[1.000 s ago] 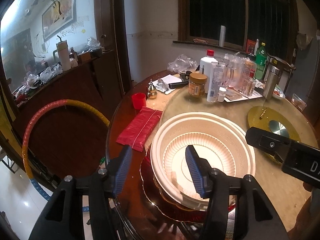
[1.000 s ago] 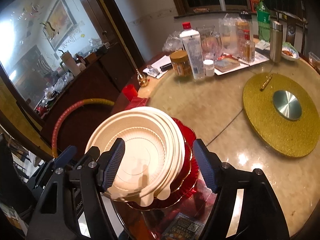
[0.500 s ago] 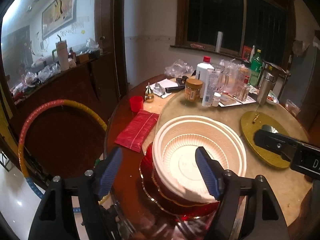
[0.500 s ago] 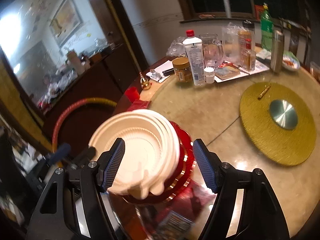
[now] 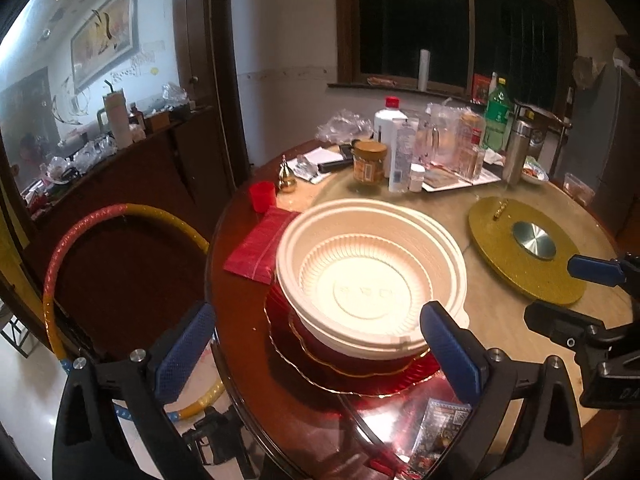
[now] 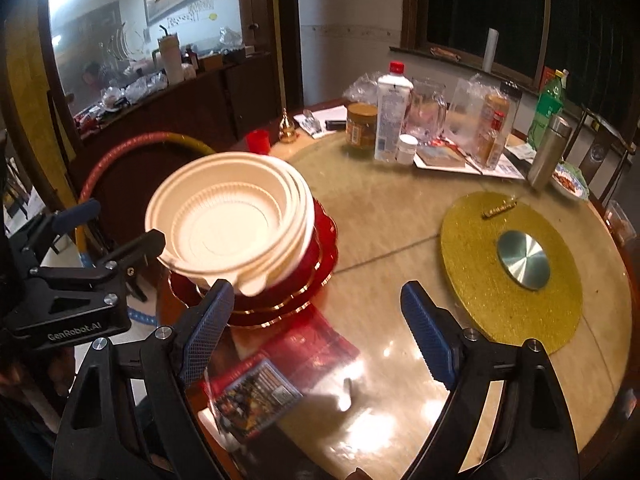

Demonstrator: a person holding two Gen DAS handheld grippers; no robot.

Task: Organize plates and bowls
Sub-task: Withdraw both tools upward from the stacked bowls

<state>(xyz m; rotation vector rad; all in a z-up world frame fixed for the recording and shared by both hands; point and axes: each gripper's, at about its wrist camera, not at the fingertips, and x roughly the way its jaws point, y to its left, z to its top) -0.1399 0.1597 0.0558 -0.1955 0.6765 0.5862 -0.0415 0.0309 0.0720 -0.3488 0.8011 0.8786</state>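
Your left gripper (image 5: 316, 354) and right gripper (image 6: 318, 330) are both opening, empty, releasing the nested cream plastic bowls (image 5: 370, 276) stacked on red gold-rimmed plates (image 5: 352, 372).

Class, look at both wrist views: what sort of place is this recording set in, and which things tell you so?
Most likely a home dining room. A round dining table carries a gold turntable, bottles and jars, plus stacked cream bowls on red plates. A cluttered wooden sideboard stands under a framed painting.
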